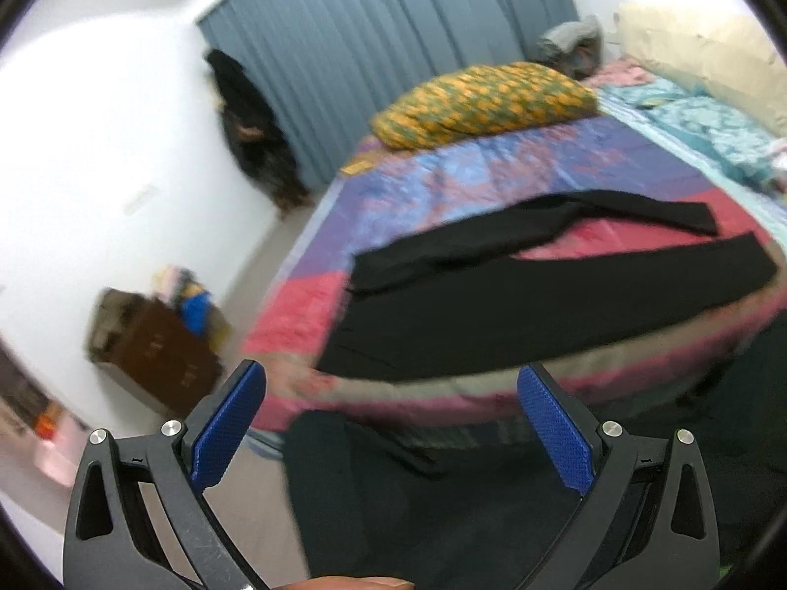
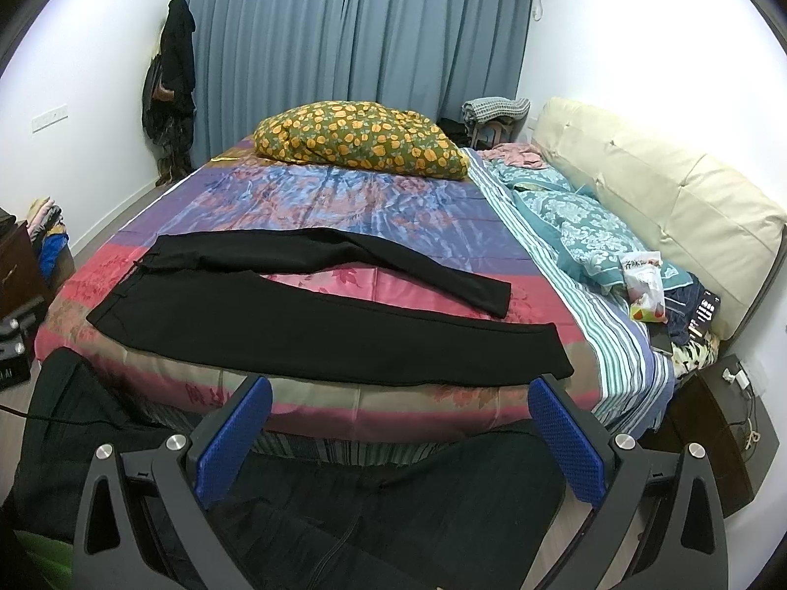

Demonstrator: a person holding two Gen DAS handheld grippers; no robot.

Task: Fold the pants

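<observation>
While nothing is gripped yet, I read the scene so:
Bed [image 2: 315,196]: patterned satin-looking cover, probably slippery under cloth.
Black pants [image 2: 315,329]: spread flat across the near edge of the bed, waistband toward my left, legs splayed apart toward the right.
Handling: soft, light, limp; I judge they will sag and slide, so I'd take the far leg at its cuff and at the waistband.
Left gripper [image 1: 391,423]: jaws wide apart, empty, short of the bed.
Right gripper [image 2: 401,435]: jaws wide apart, empty, short of the bed.
</observation>
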